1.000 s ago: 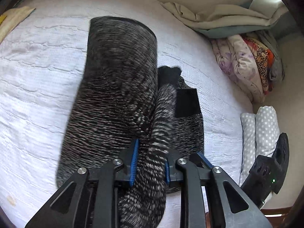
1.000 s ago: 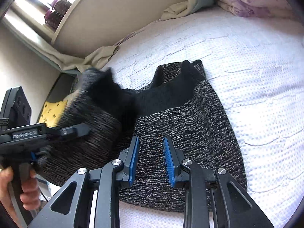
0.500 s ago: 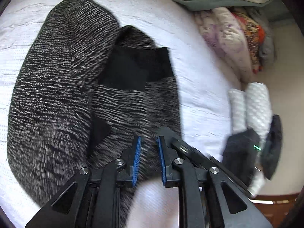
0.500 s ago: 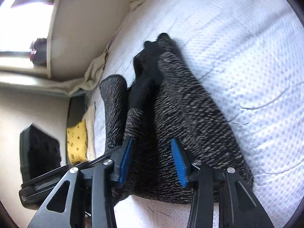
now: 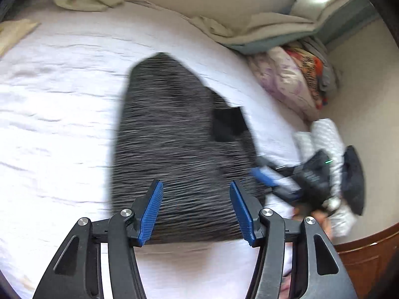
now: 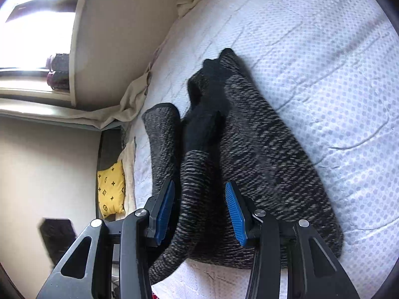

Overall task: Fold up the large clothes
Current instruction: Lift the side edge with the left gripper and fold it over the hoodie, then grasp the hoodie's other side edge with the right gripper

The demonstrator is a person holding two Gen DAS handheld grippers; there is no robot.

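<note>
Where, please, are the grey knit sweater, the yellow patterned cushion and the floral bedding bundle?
Grey knit sweater point(image 5: 174, 154): left wrist view, middle of its body.
Yellow patterned cushion point(image 6: 111, 191): right wrist view, its centre.
Floral bedding bundle point(image 5: 286, 79): left wrist view, pale purple fold.

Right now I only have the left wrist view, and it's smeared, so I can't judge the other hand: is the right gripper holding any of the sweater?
Observer: Not clamped, as far as I can tell. The right gripper has just been opening its jaws, and a sleeve lies between them.
Operator: Where does that sleeve end?
Observer: It runs past the hem of the sweater, toward the near edge of the bed.
Operator: Anything beside the bed on that side?
Observer: A yellow patterned cushion sits along the bed's edge.
</note>
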